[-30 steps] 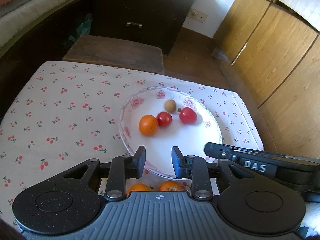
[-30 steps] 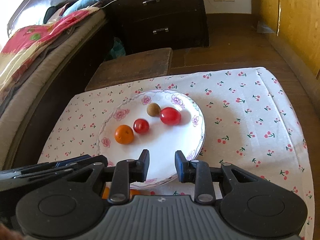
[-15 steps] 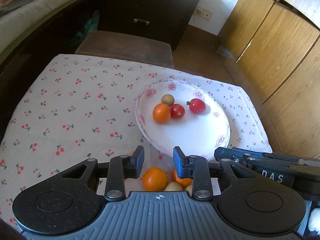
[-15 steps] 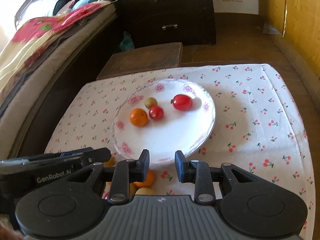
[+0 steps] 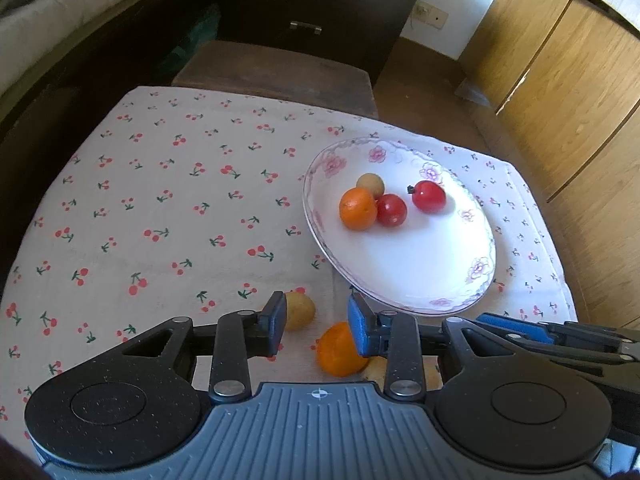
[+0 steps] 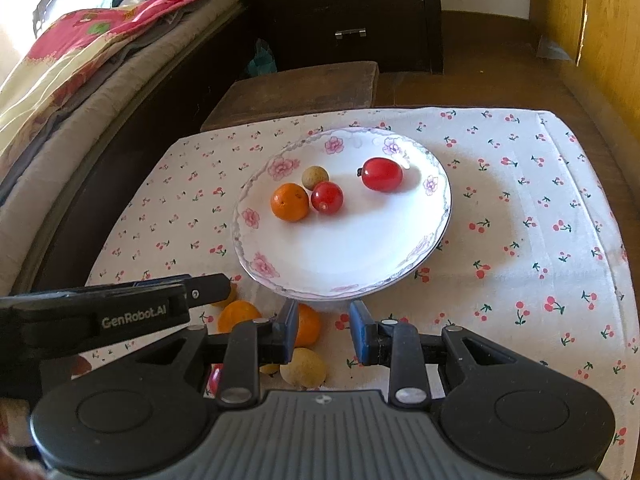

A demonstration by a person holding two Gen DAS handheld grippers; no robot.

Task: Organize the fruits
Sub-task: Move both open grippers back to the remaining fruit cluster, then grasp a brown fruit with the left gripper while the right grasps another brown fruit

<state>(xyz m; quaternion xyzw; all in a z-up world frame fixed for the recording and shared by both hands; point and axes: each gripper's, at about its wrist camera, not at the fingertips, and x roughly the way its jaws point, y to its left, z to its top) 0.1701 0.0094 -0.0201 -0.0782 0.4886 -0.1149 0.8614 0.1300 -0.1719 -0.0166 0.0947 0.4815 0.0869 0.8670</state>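
Observation:
A white floral plate (image 5: 432, 280) (image 6: 360, 264) holds an orange (image 5: 357, 209) (image 6: 289, 202), a small red tomato (image 5: 391, 210) (image 6: 327, 197), a larger red fruit (image 5: 429, 196) (image 6: 382, 174) and a small tan fruit (image 5: 371, 185) (image 6: 315, 177). Loose fruit lies on the cloth before the plate: an orange (image 5: 338, 350) (image 6: 308, 326), a second orange (image 6: 238, 315) and tan fruits (image 5: 299, 311) (image 6: 303, 368). My left gripper (image 5: 316, 324) is open and empty above them. My right gripper (image 6: 323, 330) is open and empty beside them.
The table wears a cherry-print cloth (image 5: 160, 208) (image 6: 540, 220). A wooden stool (image 5: 276, 76) (image 6: 296, 92) stands behind it, then a dark drawer cabinet (image 5: 316, 12) (image 6: 352, 12). A bed (image 6: 80, 72) is on the left, wooden cupboards (image 5: 568, 88) on the right.
Both grippers have pulled back from the plate toward the table's near edge. The loose fruits before the plate have come into view between and below the fingers.

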